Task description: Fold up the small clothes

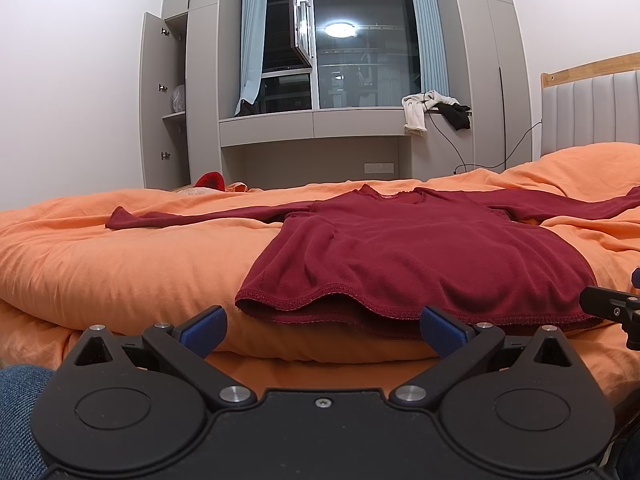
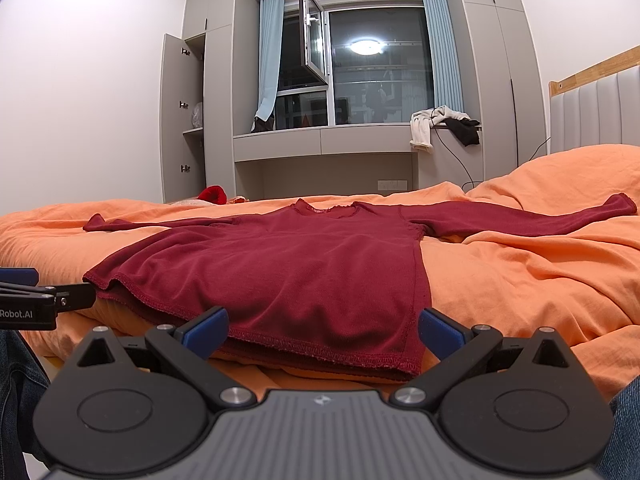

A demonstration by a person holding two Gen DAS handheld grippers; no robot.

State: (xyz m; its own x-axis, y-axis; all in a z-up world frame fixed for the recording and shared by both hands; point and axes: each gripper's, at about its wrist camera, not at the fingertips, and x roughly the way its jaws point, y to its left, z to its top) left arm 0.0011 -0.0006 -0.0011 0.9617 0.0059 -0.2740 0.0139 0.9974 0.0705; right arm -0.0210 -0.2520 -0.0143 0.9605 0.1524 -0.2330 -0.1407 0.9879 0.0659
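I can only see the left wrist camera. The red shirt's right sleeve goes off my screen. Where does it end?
Observer: The sleeve lies stretched out flat on the bed; its cuff is not tucked under.
Child: Is the right gripper open?
Observer: Yes. The right gripper has its jaws wide apart and holds nothing.
Child: Is it close to the shirt?
Observer: It points at the shirt, and the right hem corner lies just ahead, between the jaws.
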